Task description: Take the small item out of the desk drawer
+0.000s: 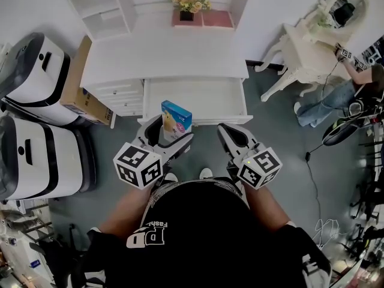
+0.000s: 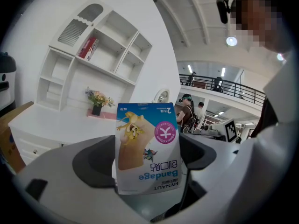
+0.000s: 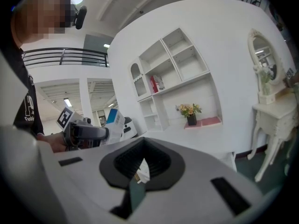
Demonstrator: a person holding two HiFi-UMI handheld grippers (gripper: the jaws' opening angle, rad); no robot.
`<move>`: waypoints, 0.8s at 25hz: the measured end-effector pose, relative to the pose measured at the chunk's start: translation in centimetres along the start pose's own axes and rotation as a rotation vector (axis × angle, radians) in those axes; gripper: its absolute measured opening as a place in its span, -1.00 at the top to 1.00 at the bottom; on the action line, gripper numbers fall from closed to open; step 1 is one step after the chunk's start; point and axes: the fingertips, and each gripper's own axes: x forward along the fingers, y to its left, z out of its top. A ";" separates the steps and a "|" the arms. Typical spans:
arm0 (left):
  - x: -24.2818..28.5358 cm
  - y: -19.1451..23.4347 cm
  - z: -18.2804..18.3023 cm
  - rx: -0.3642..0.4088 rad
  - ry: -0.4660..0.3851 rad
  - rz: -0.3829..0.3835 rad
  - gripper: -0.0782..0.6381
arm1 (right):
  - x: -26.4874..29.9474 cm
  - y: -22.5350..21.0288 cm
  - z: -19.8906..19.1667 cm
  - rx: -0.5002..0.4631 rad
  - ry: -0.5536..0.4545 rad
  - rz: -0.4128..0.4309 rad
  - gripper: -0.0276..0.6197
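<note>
One bandage box point(image 2: 147, 148) (upside down) clamped in left gripper point(image 1: 173, 129)

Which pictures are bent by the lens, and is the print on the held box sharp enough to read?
Left and right gripper views: strong fisheye, dark rounded corners, the shelf unit curved. Head view: milder bending, mostly at the edges. Left gripper view: the bandage box is sharp, its print readable though upside down; a ceiling lamp glares slightly.

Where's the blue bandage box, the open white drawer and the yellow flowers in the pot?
Blue bandage box point(image 2: 148, 148): left gripper view, middle of its printed front.
Open white drawer point(image 1: 198, 101): head view, its bare inside floor.
Yellow flowers point(image 1: 190, 2): head view, the blossoms.
</note>
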 end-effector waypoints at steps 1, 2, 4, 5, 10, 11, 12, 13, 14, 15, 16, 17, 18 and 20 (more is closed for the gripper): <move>0.0 0.0 0.0 -0.001 0.001 0.000 -0.39 | 0.1 0.1 0.0 0.000 0.001 0.001 0.90; -0.1 0.0 -0.1 -0.002 0.002 0.000 -0.39 | 0.2 0.1 0.0 0.000 0.003 0.001 0.89; -0.1 0.1 -0.3 -0.004 0.004 -0.001 -0.39 | 0.3 0.1 -0.2 0.000 0.007 0.000 0.89; -0.1 0.2 -0.4 -0.004 0.005 0.000 -0.39 | 0.3 0.0 -0.3 0.001 0.008 -0.001 0.89; -0.1 0.2 -0.3 0.002 -0.003 0.010 -0.39 | 0.0 -0.2 -0.8 0.006 0.013 -0.005 0.90; -0.1 0.3 -0.3 0.002 -0.004 0.012 -0.39 | -0.1 -0.2 -0.9 0.006 0.015 -0.005 0.89; -0.2 0.3 -0.3 0.002 -0.004 0.013 -0.39 | -0.1 -0.3 -1.0 0.005 0.018 -0.005 0.89; -0.2 0.3 -0.3 0.001 -0.004 0.013 -0.39 | -0.1 -0.2 -1.0 0.004 0.020 -0.005 0.89; -0.2 0.3 -0.4 0.000 -0.003 0.012 -0.39 | 0.0 -0.2 -1.0 0.003 0.021 -0.004 0.89; -0.1 0.3 -0.4 -0.002 -0.001 0.010 -0.39 | 0.0 -0.2 -1.0 0.003 0.022 -0.004 0.90; -0.1 0.3 -0.5 -0.004 0.000 0.009 -0.39 | 0.1 -0.2 -1.0 0.003 0.023 -0.003 0.89; 0.0 0.3 -0.5 -0.005 0.001 0.008 -0.39 | 0.2 -0.2 -0.9 0.002 0.024 -0.003 0.89; 0.0 0.3 -0.5 -0.006 0.001 0.007 -0.39 | 0.2 -0.2 -0.9 0.001 0.024 -0.001 0.90; 0.1 0.3 -0.6 -0.009 -0.001 0.006 -0.39 | 0.3 -0.2 -1.0 0.000 0.026 0.002 0.90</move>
